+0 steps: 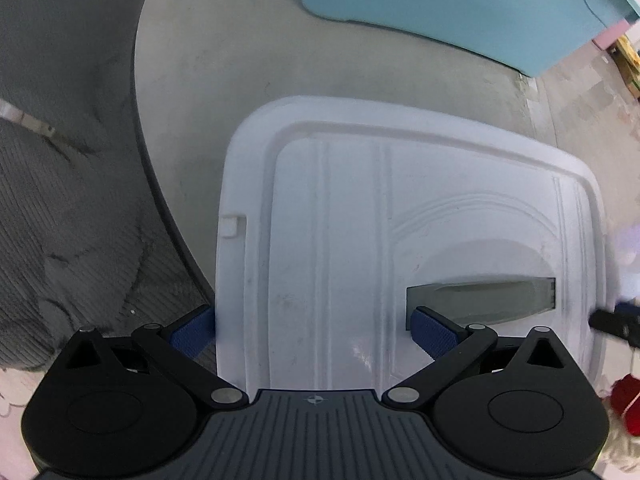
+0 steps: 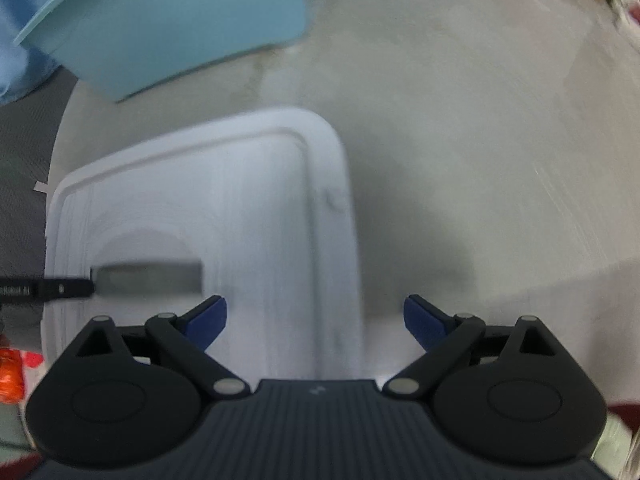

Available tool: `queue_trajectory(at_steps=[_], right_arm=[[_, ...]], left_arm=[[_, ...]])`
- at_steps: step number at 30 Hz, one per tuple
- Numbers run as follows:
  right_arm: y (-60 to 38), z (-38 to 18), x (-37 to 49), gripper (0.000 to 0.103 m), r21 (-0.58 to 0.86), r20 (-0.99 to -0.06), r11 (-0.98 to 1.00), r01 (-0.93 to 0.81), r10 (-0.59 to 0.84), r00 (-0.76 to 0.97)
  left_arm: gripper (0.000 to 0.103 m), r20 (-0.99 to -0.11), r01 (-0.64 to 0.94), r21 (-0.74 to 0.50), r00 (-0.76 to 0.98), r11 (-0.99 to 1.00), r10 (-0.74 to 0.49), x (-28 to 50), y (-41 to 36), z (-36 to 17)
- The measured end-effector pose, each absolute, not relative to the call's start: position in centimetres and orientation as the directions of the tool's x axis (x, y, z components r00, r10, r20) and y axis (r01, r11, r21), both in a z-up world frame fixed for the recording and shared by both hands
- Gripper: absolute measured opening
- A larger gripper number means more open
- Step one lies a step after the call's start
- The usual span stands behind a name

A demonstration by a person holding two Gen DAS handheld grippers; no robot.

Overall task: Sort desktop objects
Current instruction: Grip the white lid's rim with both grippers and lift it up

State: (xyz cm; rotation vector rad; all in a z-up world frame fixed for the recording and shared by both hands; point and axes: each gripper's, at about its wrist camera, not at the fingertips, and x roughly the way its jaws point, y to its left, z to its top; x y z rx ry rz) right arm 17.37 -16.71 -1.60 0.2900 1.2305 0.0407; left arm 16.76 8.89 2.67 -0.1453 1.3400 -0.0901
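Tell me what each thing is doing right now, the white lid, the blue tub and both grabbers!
white lid: lying flat on the grey table, its grey handle folded down.
blue tub: standing on the table beyond the lid, inside hidden.
left gripper: open, straddling the lid's left edge.
right gripper: open, straddling the lid's right edge.

We saw a lidded box point(image 1: 408, 216) standing on the worktop point(image 1: 240, 52), near its left edge. A bin point(image 1: 460, 4) stood behind the box, apart from it. Our left gripper point(image 1: 314, 334) straddled the lid's left rim, our right gripper point(image 2: 316, 320) its right rim. A handle recess point(image 1: 480, 300) lay in the lid.
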Motion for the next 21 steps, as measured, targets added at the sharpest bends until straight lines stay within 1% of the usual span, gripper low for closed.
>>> queue_trajectory(at_steps=[5, 9, 10, 12, 14, 18, 21], right_arm=[[-17.9, -4.3, 16.9, 0.096, 0.388, -0.897, 0.914, 0.121, 0.345, 0.275], [-17.0, -6.3, 18.5, 0.093, 0.499, -0.848, 0.862, 0.085, 0.466, 0.254], [-16.8, -6.3, 18.7, 0.092, 0.497, -0.848, 0.864, 0.082, 0.463, 0.256], [-16.7, -6.3, 18.9, 0.088, 0.504, -0.844, 0.860, 0.078, 0.472, 0.254], [-16.9, -6.1, 19.0, 0.080, 0.525, -0.835, 0.846, 0.089, 0.492, 0.245], [-16.6, -5.4, 19.3, 0.080, 0.521, -0.839, 0.849, 0.086, 0.491, 0.235], [-16.2, -5.5, 19.7, 0.080, 0.517, -0.843, 0.852, 0.080, 0.490, 0.221]], left_arm=[[0.103, -0.962, -0.024, -0.165, 0.225, 0.986, -0.155, 16.6, 8.7, 2.8], [0.103, -0.961, -0.031, -0.173, 0.225, 0.984, -0.162, 16.6, 8.8, 2.7], [0.103, -0.961, -0.035, -0.173, 0.227, 0.984, -0.161, 16.6, 9.0, 2.4], [0.103, -0.960, -0.046, -0.171, 0.233, 0.984, -0.156, 16.4, 9.5, 1.9], [0.103, -0.959, -0.055, -0.174, 0.237, 0.983, -0.156, 16.3, 10.3, 1.5], [0.103, -0.954, -0.056, -0.235, 0.207, 0.970, -0.219, 15.4, 11.1, 1.0], [0.103, -0.945, 0.011, -0.282, 0.172, 0.959, -0.279, 14.5, 11.8, 0.0]])
